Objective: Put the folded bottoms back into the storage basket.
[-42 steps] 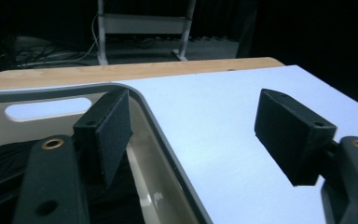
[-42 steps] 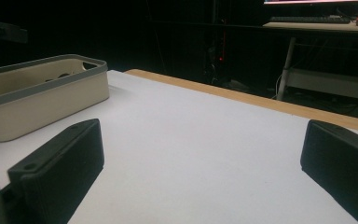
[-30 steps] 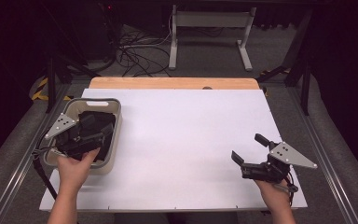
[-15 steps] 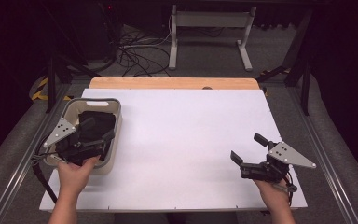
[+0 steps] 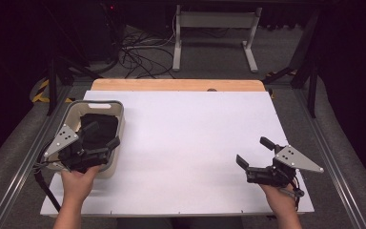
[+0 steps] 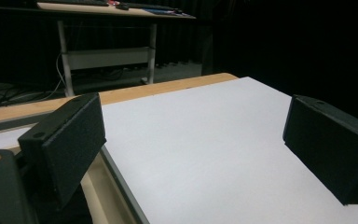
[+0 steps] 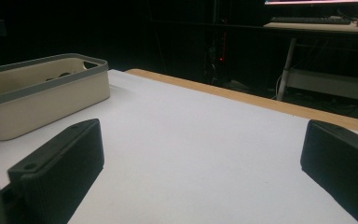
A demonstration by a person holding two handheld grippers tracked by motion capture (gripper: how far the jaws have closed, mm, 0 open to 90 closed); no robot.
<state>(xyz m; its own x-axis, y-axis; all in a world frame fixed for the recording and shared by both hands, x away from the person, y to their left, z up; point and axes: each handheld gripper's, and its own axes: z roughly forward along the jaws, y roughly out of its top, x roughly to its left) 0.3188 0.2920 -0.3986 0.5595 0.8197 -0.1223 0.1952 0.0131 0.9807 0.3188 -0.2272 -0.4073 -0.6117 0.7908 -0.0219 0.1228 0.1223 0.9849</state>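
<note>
Since a second ago the left tongs (image 5: 106, 135) have lifted slightly over the bin (image 5: 106, 106), their jaws just opening with nothing between them; the dark cloth (image 5: 100, 125) lies bunched inside. It looks like a release just finished — next, I judge, comes drawing clear of the rim. Right tongs (image 5: 252, 152) rest apart, empty, on the smooth white tabletop (image 5: 190, 133). Beige plastic bin, grey rim, rounded corners.

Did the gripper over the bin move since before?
Yes, a little. The left gripper has slid back toward the near rim of the beige bin, off the dark cloth. Its jaws have just been opening, with nothing between them.
</note>
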